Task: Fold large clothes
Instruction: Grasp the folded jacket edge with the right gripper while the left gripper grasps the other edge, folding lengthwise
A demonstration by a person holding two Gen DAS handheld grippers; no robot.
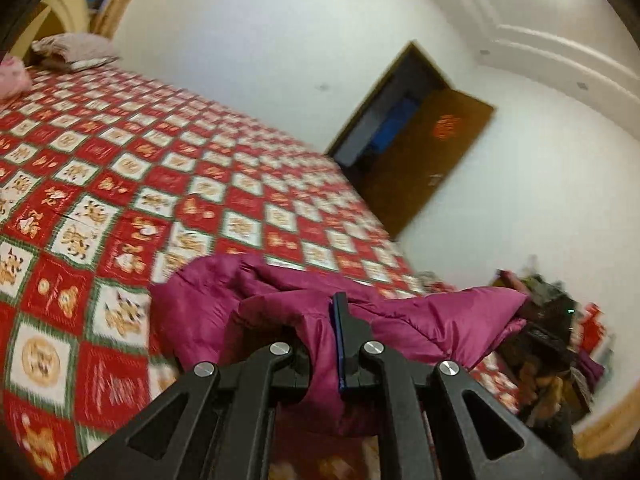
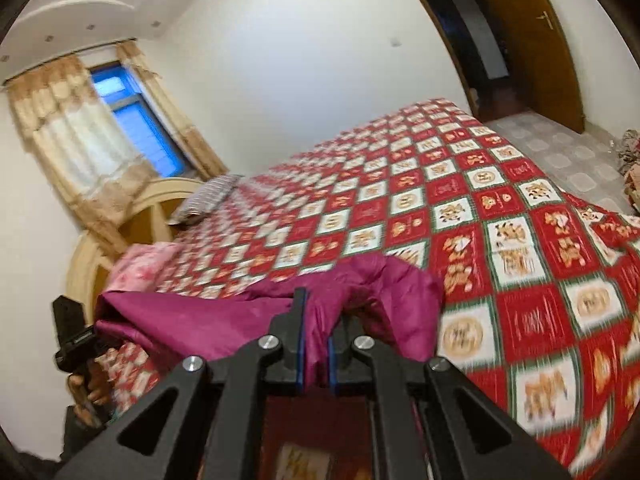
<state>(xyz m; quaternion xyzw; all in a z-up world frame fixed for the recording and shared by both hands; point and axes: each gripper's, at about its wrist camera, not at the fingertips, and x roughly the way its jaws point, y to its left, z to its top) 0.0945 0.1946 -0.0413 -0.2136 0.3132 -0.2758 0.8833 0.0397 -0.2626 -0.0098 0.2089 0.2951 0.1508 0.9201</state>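
Note:
A magenta padded jacket (image 1: 420,320) hangs bunched above the bed, held at two places. My left gripper (image 1: 320,332) is shut on a fold of it; the fabric drapes over the left finger and hides it. In the right wrist view my right gripper (image 2: 316,328) is shut on another edge of the jacket (image 2: 208,324), with cloth pinched between the blue pads. The left gripper (image 2: 74,340) and the hand holding it show at the far left of that view, at the jacket's other end.
The bed (image 1: 120,184) has a red and white checked cover (image 2: 520,280). Pillows (image 1: 72,50) and a pink bundle (image 2: 140,268) lie near the headboard. A brown door (image 1: 424,160) stands open. A cluttered pile (image 1: 552,340) sits beside the bed.

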